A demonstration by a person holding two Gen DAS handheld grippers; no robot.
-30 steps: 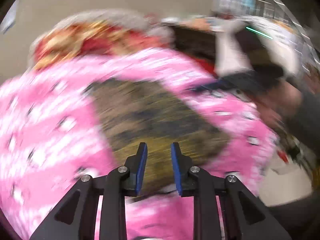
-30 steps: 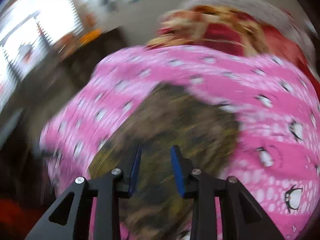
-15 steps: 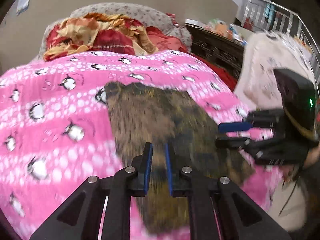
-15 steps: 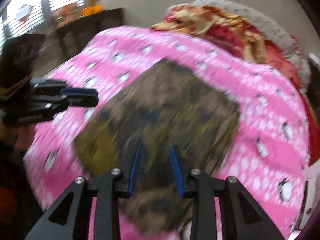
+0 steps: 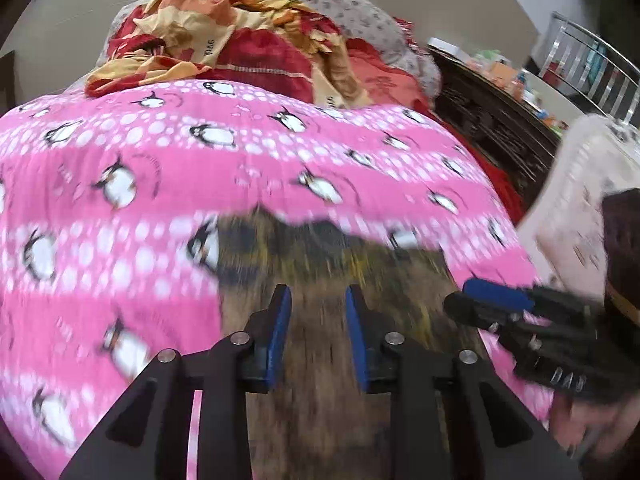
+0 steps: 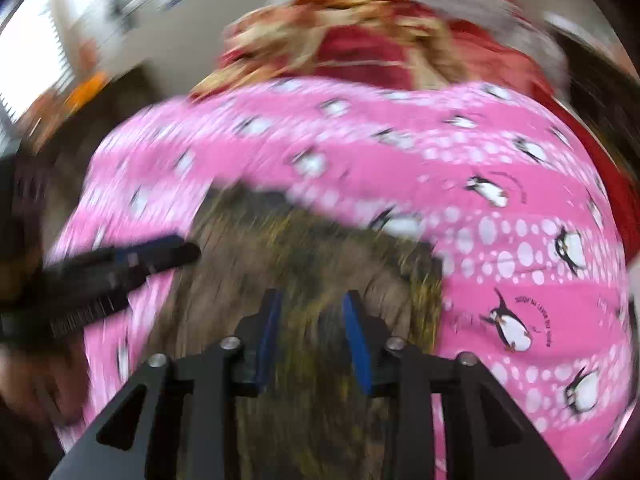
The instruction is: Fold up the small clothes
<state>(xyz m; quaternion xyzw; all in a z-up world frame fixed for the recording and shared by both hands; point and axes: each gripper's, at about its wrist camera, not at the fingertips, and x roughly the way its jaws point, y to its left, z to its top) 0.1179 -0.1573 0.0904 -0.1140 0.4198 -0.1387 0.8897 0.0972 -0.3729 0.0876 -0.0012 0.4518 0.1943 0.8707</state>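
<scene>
Left wrist view: brown cloth [image 5: 332, 320], flat on pink penguin bedspread [image 5: 120, 200]. Left claw [image 5: 316, 328] and right claw [image 6: 312, 328] now parted, empty, above cloth; half a second ago narrower. Judged released; next fold pending.

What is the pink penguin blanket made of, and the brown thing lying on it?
The pink penguin blanket looks like soft printed cloth, matte, maybe cotton or fleece: it sags and wrinkles over the bed. The brown garment also looks like fabric, lying flat and limp with a mottled yellow-brown print. Motion blur hides its weave, so the exact cloth cannot be told.
</scene>
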